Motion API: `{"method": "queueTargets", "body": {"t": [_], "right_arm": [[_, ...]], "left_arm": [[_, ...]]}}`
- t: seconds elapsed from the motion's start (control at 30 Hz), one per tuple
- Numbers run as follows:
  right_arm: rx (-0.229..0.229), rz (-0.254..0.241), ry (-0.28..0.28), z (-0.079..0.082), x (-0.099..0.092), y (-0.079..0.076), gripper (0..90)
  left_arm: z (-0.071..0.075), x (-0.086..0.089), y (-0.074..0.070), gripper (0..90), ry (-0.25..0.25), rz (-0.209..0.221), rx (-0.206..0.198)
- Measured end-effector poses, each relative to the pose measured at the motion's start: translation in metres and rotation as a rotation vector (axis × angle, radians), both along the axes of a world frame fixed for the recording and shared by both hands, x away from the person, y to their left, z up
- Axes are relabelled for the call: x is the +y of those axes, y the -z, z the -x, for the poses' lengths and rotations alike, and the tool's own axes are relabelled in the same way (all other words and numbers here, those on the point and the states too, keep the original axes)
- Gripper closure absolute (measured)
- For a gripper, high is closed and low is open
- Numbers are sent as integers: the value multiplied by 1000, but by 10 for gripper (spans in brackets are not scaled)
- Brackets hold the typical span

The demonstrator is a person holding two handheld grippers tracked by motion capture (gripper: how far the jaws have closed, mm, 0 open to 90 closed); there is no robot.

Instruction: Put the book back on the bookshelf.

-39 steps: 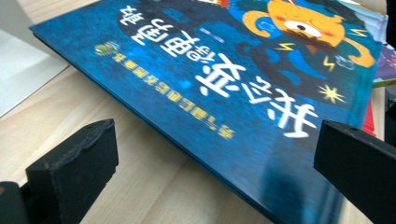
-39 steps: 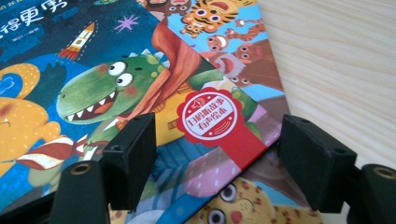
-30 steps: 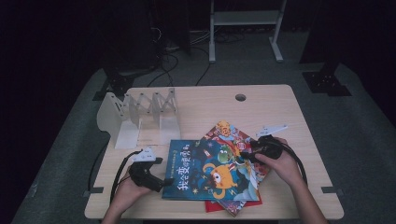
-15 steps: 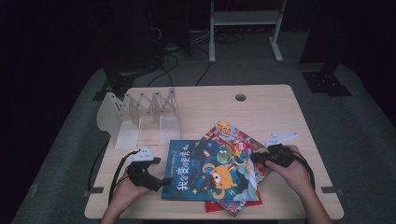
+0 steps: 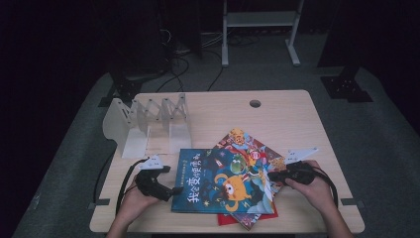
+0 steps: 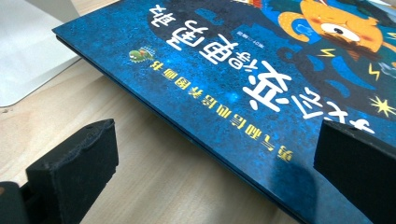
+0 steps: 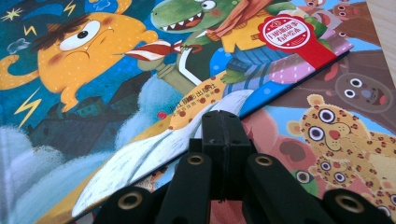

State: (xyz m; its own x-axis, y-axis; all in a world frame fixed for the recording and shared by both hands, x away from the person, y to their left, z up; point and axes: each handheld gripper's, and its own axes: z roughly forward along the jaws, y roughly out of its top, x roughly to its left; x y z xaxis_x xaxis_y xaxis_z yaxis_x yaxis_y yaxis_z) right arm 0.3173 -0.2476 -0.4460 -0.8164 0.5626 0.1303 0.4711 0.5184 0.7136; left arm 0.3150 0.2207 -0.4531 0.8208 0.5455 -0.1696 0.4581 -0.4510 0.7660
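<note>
A blue picture book (image 5: pixel 223 186) with an orange monster on its cover tops a fanned stack of books near the table's front edge. My left gripper (image 5: pixel 172 180) rests on the table at the book's left edge, open. In the left gripper view its gripper (image 6: pixel 215 158) straddles the blue book's (image 6: pixel 243 70) edge, pads apart from it. My right gripper (image 5: pixel 271 174) is at the book's right edge. Its jaws have just been closing and now stand shut (image 7: pixel 222 116), pads pressed together with nothing between them, tip at the blue book's (image 7: pixel 93 93) slightly raised cover edge.
Colourful books (image 5: pixel 242 141) fan out beneath the blue one, one with leopards (image 7: pixel 336 126). A white zigzag book rack (image 5: pixel 148 119) stands at the table's back left. The wooden table (image 5: pixel 287 124) has a cable hole (image 5: pixel 255 103). Cables trail from both grippers.
My right hand has slid toward the near edge and a little right, off the books to the blue book's right edge, and its jaws have closed. The left hand stayed put.
</note>
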Motion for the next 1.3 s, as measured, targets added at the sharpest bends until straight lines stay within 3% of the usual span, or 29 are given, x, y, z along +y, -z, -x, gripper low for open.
{"method": "queueTargets", "body": {"t": [0.67,1.3], "right_arm": [[-13,1,-52,-4,27,0,895],[-30,11,-79,-3,44,-1,895]], "left_arm": [[-5,19,3,0,-40,13,17],[-11,33,11,0,-63,57,105]]}}
